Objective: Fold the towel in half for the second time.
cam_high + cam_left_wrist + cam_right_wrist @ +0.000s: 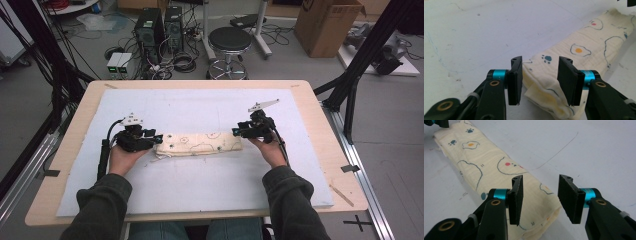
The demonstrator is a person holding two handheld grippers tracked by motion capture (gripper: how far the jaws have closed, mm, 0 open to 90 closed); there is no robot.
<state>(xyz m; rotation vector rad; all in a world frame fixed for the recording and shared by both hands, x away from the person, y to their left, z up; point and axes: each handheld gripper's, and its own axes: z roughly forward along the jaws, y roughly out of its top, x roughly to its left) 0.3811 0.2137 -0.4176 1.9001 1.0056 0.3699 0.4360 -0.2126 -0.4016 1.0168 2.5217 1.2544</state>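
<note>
On the white mat (200,107) that covers the wooden table (320,120) lies a folded cream cloth (198,144) – a long narrow strip printed with fried eggs and paw prints – stretched crosswise between the two hands. At its left end sits the left gripper (157,138), jaws spread, with the cloth's bunched end lying between them (the pads do not press on it). At the other end the right gripper (235,132) also stands spread – the cloth's end lies under its left jaw and the gap. Behind the table, on the floor, stand a black stool (229,41) and a cardboard box (327,25).
</note>
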